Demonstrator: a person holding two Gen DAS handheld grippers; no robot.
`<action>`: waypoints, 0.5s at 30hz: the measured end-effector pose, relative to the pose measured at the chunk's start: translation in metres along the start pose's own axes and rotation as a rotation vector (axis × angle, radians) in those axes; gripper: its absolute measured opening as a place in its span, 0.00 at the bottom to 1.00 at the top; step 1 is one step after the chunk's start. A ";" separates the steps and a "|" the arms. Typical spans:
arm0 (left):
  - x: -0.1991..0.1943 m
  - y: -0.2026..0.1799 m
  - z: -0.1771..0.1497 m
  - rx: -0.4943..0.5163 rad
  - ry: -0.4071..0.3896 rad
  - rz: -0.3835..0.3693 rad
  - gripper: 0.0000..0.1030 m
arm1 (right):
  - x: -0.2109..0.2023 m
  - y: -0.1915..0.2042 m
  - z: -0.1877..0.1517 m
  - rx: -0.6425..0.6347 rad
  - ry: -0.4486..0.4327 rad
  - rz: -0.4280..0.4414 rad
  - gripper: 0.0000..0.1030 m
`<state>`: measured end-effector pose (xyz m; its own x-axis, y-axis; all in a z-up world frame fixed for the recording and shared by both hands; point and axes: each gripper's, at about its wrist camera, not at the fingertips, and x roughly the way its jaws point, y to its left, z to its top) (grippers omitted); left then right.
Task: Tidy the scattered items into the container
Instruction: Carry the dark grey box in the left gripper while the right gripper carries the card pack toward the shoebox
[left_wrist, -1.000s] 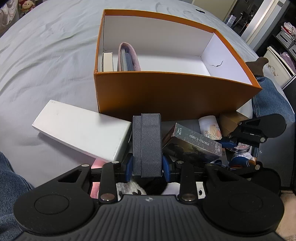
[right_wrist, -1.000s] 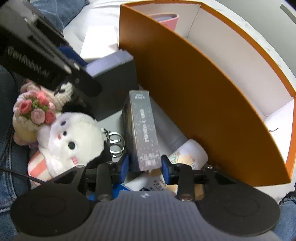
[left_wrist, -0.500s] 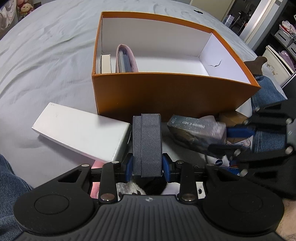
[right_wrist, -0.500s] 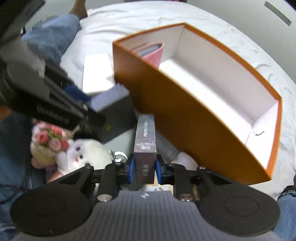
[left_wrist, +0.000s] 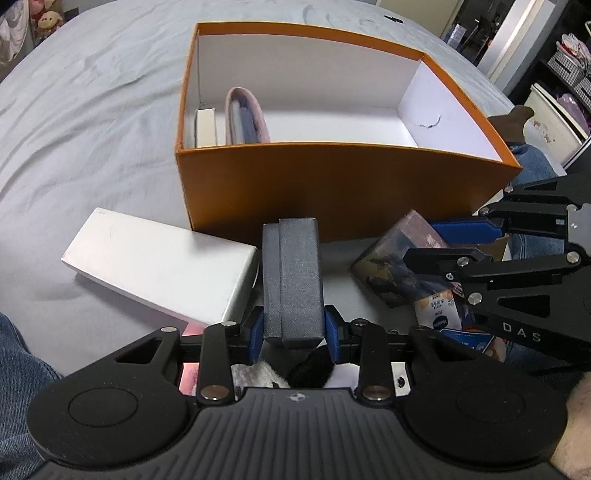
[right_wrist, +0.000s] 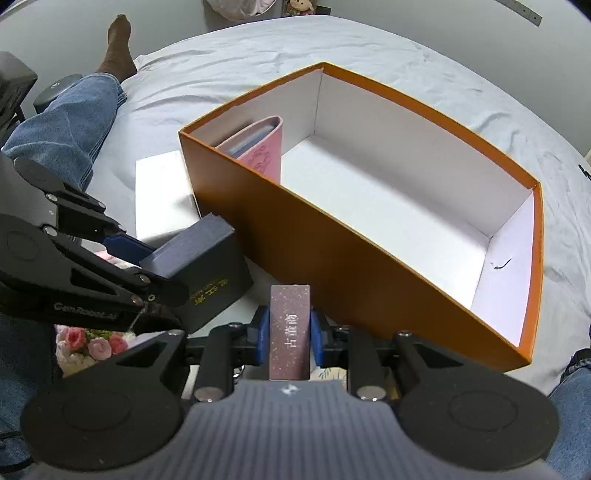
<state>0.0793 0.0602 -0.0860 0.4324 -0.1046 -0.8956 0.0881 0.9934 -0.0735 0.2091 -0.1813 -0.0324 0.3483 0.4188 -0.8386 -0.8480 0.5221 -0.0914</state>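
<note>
Your jeans-clad leg (right_wrist: 62, 122) stretched across the bed (left_wrist: 92, 110), its grey sheet rumpled, and ended in a brown sock (right_wrist: 118, 48). Plush toys (left_wrist: 44, 18) sat beyond the bed's far edge. To your right stood a white cabinet (left_wrist: 550, 129) and shelves of patterned baskets (left_wrist: 569, 62).

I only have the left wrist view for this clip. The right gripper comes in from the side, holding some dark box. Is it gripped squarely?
Observer: Yes. The right gripper is shut on the card box, upright between its pads.
Operator: Any print on it?
Observer: Its facing side bears pale Chinese characters.
Operator: And the grey box in my left gripper?
Observer: The grey box has gold lettering on its dark side.
</note>
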 end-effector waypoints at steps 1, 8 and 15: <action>0.000 -0.001 0.000 0.004 -0.002 0.001 0.37 | 0.000 0.000 0.000 0.005 -0.001 -0.004 0.25; -0.001 -0.007 0.006 0.025 -0.023 0.025 0.38 | 0.004 -0.009 0.002 0.085 -0.008 0.010 0.25; 0.003 -0.008 0.012 0.036 -0.033 0.022 0.37 | 0.013 -0.006 0.016 0.062 0.007 0.000 0.25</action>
<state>0.0904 0.0511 -0.0828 0.4640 -0.0845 -0.8818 0.1102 0.9932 -0.0372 0.2251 -0.1675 -0.0343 0.3450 0.4134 -0.8426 -0.8215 0.5673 -0.0580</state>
